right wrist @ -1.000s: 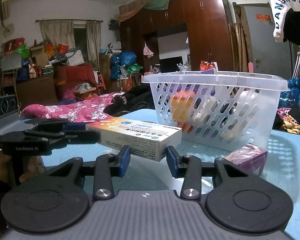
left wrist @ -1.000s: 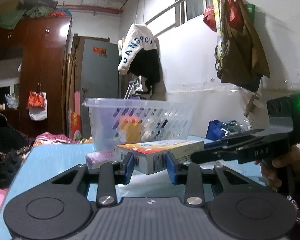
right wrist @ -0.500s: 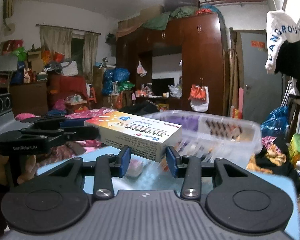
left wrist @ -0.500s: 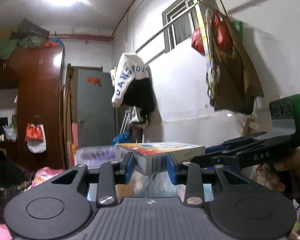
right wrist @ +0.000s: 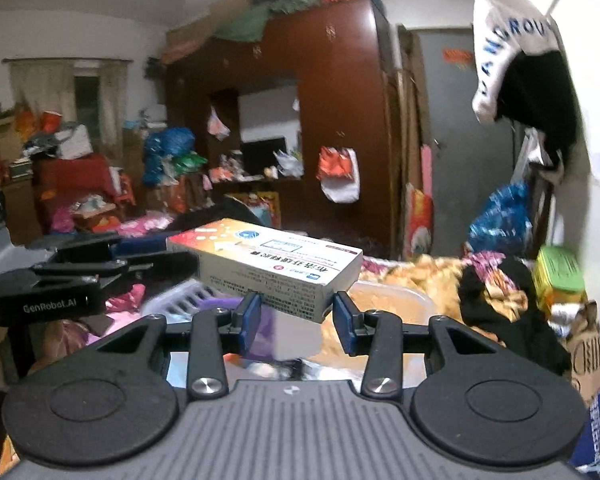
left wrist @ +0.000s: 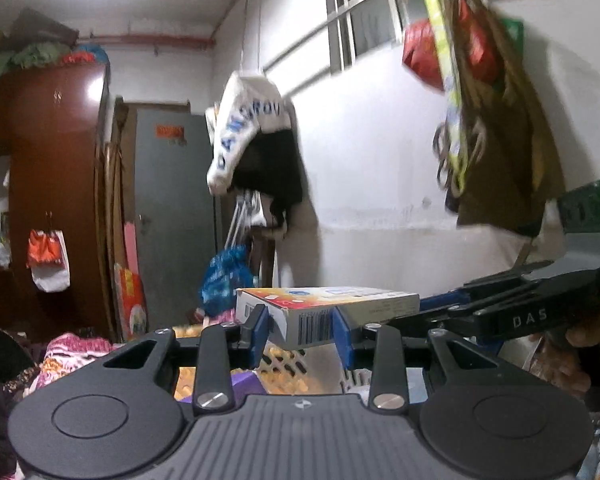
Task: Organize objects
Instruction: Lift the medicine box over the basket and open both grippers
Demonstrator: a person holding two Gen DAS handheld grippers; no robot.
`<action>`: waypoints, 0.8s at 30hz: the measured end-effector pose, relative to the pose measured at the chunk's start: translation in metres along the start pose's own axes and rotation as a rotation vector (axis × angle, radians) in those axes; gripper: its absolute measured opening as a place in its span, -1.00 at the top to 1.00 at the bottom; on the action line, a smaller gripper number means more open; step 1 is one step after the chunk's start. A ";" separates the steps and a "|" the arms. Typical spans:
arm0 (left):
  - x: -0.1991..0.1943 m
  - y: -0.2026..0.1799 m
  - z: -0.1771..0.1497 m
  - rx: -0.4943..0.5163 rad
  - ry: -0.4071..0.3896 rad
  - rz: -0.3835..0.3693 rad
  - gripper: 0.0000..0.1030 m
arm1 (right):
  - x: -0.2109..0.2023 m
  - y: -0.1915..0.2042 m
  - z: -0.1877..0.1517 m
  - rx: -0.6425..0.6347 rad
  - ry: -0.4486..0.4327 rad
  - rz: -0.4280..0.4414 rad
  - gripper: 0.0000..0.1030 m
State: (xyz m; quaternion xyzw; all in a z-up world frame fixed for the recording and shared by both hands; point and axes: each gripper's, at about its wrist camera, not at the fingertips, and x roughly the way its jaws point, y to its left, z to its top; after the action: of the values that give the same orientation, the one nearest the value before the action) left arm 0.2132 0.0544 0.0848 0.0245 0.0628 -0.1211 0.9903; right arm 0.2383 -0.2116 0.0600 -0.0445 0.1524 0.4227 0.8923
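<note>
A flat medicine box (left wrist: 324,312), white with an orange and yellow top, is held in the air between both grippers. My left gripper (left wrist: 301,330) is shut on its barcode end. My right gripper (right wrist: 298,320) is shut on the other end of the box (right wrist: 268,266). Each gripper shows in the other's view: the right one (left wrist: 500,312) at right, the left one (right wrist: 72,276) at left. The white slotted basket (left wrist: 296,368) lies just below the box, mostly hidden by the gripper bodies; it also shows in the right wrist view (right wrist: 188,300).
A purple pack (left wrist: 242,384) lies under the left gripper. A brown wardrobe (right wrist: 320,128), a grey door (left wrist: 172,216) and hanging clothes (left wrist: 256,152) stand behind. Bags (left wrist: 484,92) hang on the white wall at right. Clothes are heaped on the right (right wrist: 496,296).
Both grippers have lifted the box higher and carried it over the basket. The basket has dropped to the bottom of both views. The grip on the box is unchanged.
</note>
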 end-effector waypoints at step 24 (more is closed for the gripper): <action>-0.078 -0.005 -0.067 -0.017 0.126 0.296 -0.63 | -0.066 -0.030 -0.078 0.147 0.003 -0.083 -1.00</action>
State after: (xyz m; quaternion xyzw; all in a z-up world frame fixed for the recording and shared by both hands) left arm 0.1290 0.0719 0.0289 0.0327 0.1215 0.0283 0.9916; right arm 0.2040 -0.2953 0.0052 0.0142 0.1823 0.3728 0.9097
